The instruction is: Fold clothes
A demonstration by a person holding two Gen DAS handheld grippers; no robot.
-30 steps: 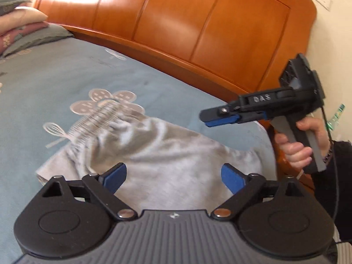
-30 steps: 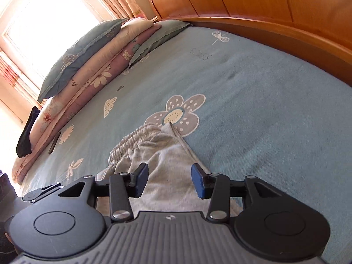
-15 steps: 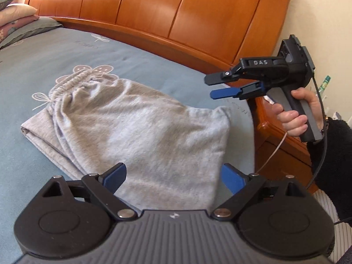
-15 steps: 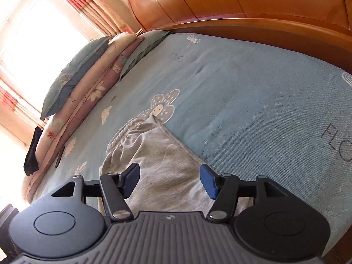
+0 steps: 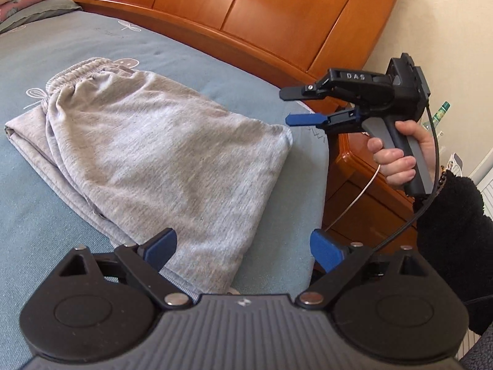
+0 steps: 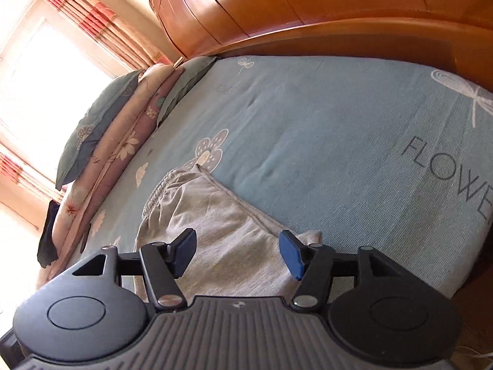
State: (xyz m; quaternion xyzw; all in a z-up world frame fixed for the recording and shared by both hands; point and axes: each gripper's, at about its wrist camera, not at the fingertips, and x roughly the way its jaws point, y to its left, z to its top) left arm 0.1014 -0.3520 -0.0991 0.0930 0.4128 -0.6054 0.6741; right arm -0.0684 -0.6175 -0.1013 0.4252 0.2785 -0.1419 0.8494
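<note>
Grey shorts (image 5: 160, 154) lie folded flat on the bed (image 5: 92, 49), near the corner closest to me, their gathered waistband (image 5: 77, 71) pointing toward the far pillows (image 6: 101, 141). Behind the bed rises the orange wooden headboard (image 5: 246, 9). The blue-green bedspread carries a printed flower (image 6: 209, 151) just beyond the waistband and the lettering "FLOWE" (image 6: 446, 172) off to the right in my right camera's view. A striped curtain (image 6: 92, 21) hangs by the bright window at the far end, above the stacked pillows.

Beside the bed stands a wooden nightstand (image 5: 363, 191), with a white cable (image 5: 357, 197) hanging in front of it.

My left gripper (image 5: 243, 246) hovers over the near edge of the shorts, its blue-padded fingers (image 5: 161, 245) spread wide and holding nothing. My right gripper (image 5: 292, 106) floats in the air just past the shorts' right edge, over the bed corner, carried by my right hand (image 5: 400, 154) in a dark fuzzy sleeve (image 5: 453, 225); its fingers are parted too, and empty.
</note>
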